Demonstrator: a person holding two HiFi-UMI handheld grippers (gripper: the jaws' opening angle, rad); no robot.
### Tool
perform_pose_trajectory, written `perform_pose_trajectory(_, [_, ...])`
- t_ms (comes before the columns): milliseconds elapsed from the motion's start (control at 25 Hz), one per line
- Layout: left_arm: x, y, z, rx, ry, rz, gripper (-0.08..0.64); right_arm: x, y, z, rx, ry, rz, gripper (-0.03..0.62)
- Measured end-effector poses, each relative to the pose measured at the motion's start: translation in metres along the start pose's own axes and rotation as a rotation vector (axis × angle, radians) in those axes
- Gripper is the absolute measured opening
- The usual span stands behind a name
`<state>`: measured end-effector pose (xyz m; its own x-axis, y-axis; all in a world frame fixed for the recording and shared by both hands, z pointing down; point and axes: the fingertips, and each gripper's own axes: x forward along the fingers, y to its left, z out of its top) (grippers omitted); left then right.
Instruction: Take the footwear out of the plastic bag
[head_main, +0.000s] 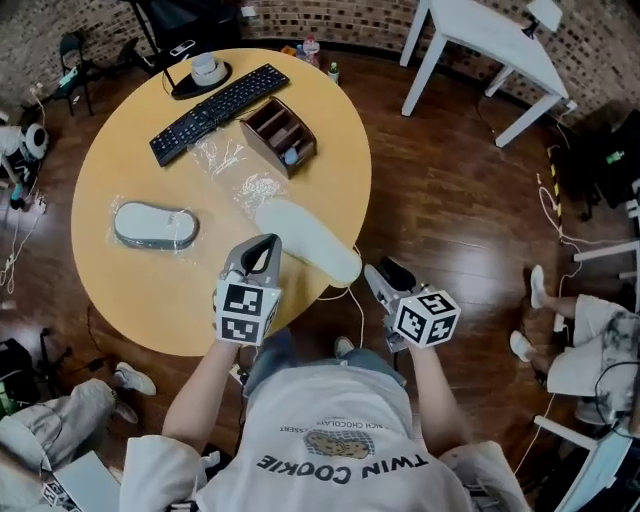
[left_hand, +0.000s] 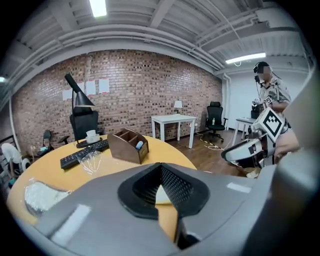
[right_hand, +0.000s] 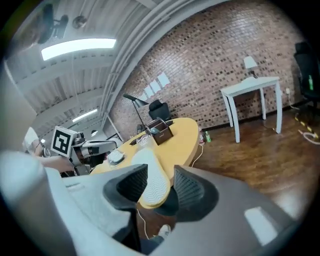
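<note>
A bare white slipper lies on the round yellow table, its near end jutting over the front edge. Clear crumpled plastic lies just beyond its far end. A second slipper, grey and white, rests at the left, still wrapped in plastic. My left gripper hovers over the table just left of the bare slipper with its jaws together. My right gripper hangs off the table edge to the slipper's right, jaws spread and holding nothing. In the right gripper view the slipper shows beyond the open gripper.
A black keyboard, a wooden desk organiser and a lamp base with a cup stand at the back of the table. A white table stands on the wooden floor at the right. People sit at the lower left and right.
</note>
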<state>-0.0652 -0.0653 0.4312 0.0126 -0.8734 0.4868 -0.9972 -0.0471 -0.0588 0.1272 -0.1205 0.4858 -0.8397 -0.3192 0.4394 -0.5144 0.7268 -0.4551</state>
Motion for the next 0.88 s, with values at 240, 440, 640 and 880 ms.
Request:
perform_pose_trajectory(240, [-0.035,-0.048,-0.009,-0.061,-0.005,0.146,0.006,-0.009,0.036,0.011,-0.230,0.029,0.180,0.150])
perform_pose_trajectory(440, [-0.077,-0.077,-0.007,-0.097,-0.019,0.246,0.006,-0.027,0.076,0.009,-0.310,0.036,0.295,0.141])
perform_pose_trajectory(640, [-0.119,-0.091,-0.013,-0.151,-0.031,0.328,0.006,-0.044,0.121,0.001,-0.381,0.044,0.400,0.124])
perform_pose_trajectory(880, [-0.169,-0.113,-0.029,-0.195,-0.055,0.385,0.006,-0.070,0.175,-0.021,-0.464,0.046,0.468,0.104])
